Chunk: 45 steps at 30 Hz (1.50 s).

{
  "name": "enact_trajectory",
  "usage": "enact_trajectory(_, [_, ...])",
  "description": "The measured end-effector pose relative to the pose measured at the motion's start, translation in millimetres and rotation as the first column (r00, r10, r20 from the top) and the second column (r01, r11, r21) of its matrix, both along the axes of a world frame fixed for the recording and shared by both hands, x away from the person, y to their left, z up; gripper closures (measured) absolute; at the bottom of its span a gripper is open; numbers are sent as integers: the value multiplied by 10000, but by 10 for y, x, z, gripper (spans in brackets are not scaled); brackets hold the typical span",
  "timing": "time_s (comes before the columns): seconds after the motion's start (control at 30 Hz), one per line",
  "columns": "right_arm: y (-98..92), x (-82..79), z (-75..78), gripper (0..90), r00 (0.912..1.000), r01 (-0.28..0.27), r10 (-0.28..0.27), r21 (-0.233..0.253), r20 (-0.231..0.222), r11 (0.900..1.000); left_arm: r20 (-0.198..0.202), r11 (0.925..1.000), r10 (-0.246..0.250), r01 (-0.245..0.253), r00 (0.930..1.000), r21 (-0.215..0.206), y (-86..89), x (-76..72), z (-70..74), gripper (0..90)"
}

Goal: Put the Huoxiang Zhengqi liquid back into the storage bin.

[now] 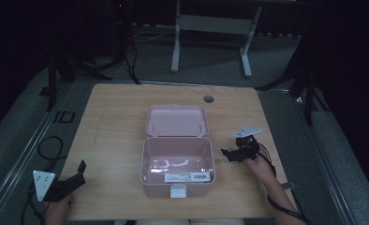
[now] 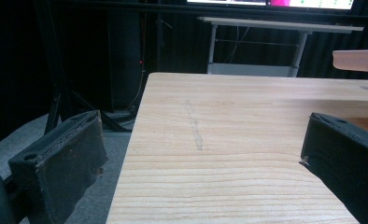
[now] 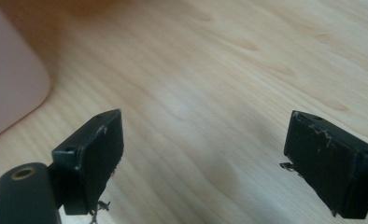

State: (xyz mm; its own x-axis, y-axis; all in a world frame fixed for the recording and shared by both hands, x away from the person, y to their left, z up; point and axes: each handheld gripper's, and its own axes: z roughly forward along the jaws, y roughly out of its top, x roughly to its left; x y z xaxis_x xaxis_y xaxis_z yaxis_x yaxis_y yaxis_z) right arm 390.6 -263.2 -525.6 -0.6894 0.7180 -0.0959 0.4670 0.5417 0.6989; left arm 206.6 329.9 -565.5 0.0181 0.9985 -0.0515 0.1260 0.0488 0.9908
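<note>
A pale wooden surface (image 1: 117, 122) is filling the middle of the high view, standing on a grey floor in a dark room, with a white-legged desk (image 1: 210, 28) standing beyond its far edge. At the centre of the surface a pink box (image 1: 178, 166) is sitting with its hinged lid (image 1: 176, 121) lying open toward the far side; the inside is showing a white label (image 1: 187, 176) along the near wall, and a small pale latch (image 1: 178, 191) is hanging from the near rim. A round grommet hole (image 1: 208, 99) is sitting in the surface near the far edge, well apart from the lid. The left tool (image 1: 77, 176) is hovering at the near left corner of the surface, its grey three-cornered plate (image 1: 43, 184) facing up and a hand (image 1: 58, 210) gripping it from below; in the left gripper view its jaws are standing wide apart with nothing between them, looking along bare wood with a faint pencil-like scratch (image 2: 194, 128). The right tool (image 1: 230, 154) is resting just beside the right wall of the box, held by a hand (image 1: 260, 166), cable (image 1: 285, 211) trailing along the forearm; in the right gripper view its jaws are likewise spread wide and holding nothing, with a rounded pink corner (image 3: 9, 88) of the box at the left.
</note>
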Motion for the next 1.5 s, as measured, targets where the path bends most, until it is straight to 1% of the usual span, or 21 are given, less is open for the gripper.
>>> enact_trajectory(0.03, [-35, -5, -7, 119, 9997, 201, -203, 155, 137, 9997, 3, 10000, 0, 0, 10000, -1, 0, 0, 0, 4])
enact_trajectory(0.1, [-107, 0, -28, 119, 9988, 485, -489, 317, 102, 9983, 1, 10000, -3, 3, 10000, -20, 0, 1, 0, 4])
enact_trajectory(0.17, [-173, 3, -58, 121, 9976, 689, -690, 330, 20, 9971, -12, 10000, -18, 18, 10000, -50, 4, 1, 0, 4])
enact_trajectory(0.23, [-238, -6, -91, 125, 9959, 892, -896, 289, 118, 9956, -6, 10000, 8, -8, 10000, -74, 7, 0, 0, 4])
enact_trajectory(0.3, [-264, -5, -101, 125, 9956, 938, -939, 316, 16, 9951, -30, 10000, 2, -2, 10000, -64, 7, 2, 0, 4])
enact_trajectory(0.33, [-362, -13, -123, 125, 9931, 1162, -1166, 379, 79, 9925, -33, 10000, 3, -3, 10000, -47, 6, 2, 0, 4])
enact_trajectory(0.43, [-503, -35, -138, 125, 9877, 1538, -1553, 620, 197, 9862, -34, 10000, 6, -6, 10000, -54, 7, 2, 1, 4])
enact_trajectory(0.47, [-553, -50, -141, 126, 9828, 1762, -1791, 623, 441, 9824, -39, 10000, 11, -11, 10000, -53, 6, 2, 1, 4])
enact_trajectory(0.5, [-603, -61, -143, 125, 9781, 1979, -2016, 694, 517, 9778, -40, 10000, 12, -12, 10000, -45, 5, 2, 1, 4])
enact_trajectory(0.67, [-846, -108, -140, 126, 9561, 2770, -2860, 1206, 646, 9533, -34, 10000, 13, -13, 10000, -55, 7, 1, 1, 4])
enact_trajectory(0.73, [-925, -130, -152, 126, 9496, 2978, -3072, 1262, 625, 9463, -38, 10000, 7, -7, 10000, -61, 8, 2, 1, 4])
enact_trajectory(0.8, [-988, -164, -183, 131, 9385, 3269, -3373, 1245, 735, 9368, -48, 10000, 1, -1, 10000, -57, 8, 4, 1, 4])
enact_trajectory(0.97, [-1074, -242, -221, 127, 9274, 3547, -3657, 1255, 787, 9265, -48, 10000, 2, -3, 10000, -49, 7, 4, 1, 4])
enact_trajectory(1.13, [-1121, -316, -215, 125, 9058, 4017, -4142, 1298, 893, 9065, -45, 10000, -2, 1, 10000, -48, 6, 3, 1, 4])
enact_trajectory(1.2, [-1129, -343, -218, 125, 8975, 4198, -4308, 1165, 946, 9001, -42, 10000, -4, 4, 10000, -46, 6, 3, 1, 4])
enact_trajectory(1.27, [-1138, -353, -221, 125, 8953, 4239, -4348, 1143, 974, 8985, -47, 10000, -6, 5, 10000, -42, 6, 2, 1, 4])
enact_trajectory(1.3, [-1144, -364, -225, 125, 8914, 4310, -4421, 1150, 999, 8950, -42, 10000, -8, 8, 10000, -37, 5, 3, 1, 4])
enact_trajectory(1.37, [-1168, -382, -241, 124, 8845, 4408, -4539, 1250, 1078, 8888, -37, 10000, -13, 13, 10000, -34, 3, 4, 1, 4])
enact_trajectory(1.4, [-1176, -392, -242, 125, 8766, 4520, -4668, 1331, 1166, 8820, -34, 10000, -7, 6, 10000, -32, 2, 3, 1, 4])
enact_trajectory(1.47, [-1211, -401, -236, 125, 8762, 4487, -4691, 1683, 1105, 8777, -51, 10000, -5, 5, 10000, -6, 2, 4, 1, 4])
enact_trajectory(1.5, [-1228, -409, -233, 125, 8723, 4517, -4756, 1853, 1134, 8727, -51, 10000, 0, 0, 10000, 0, 1, 4, 1, 4])
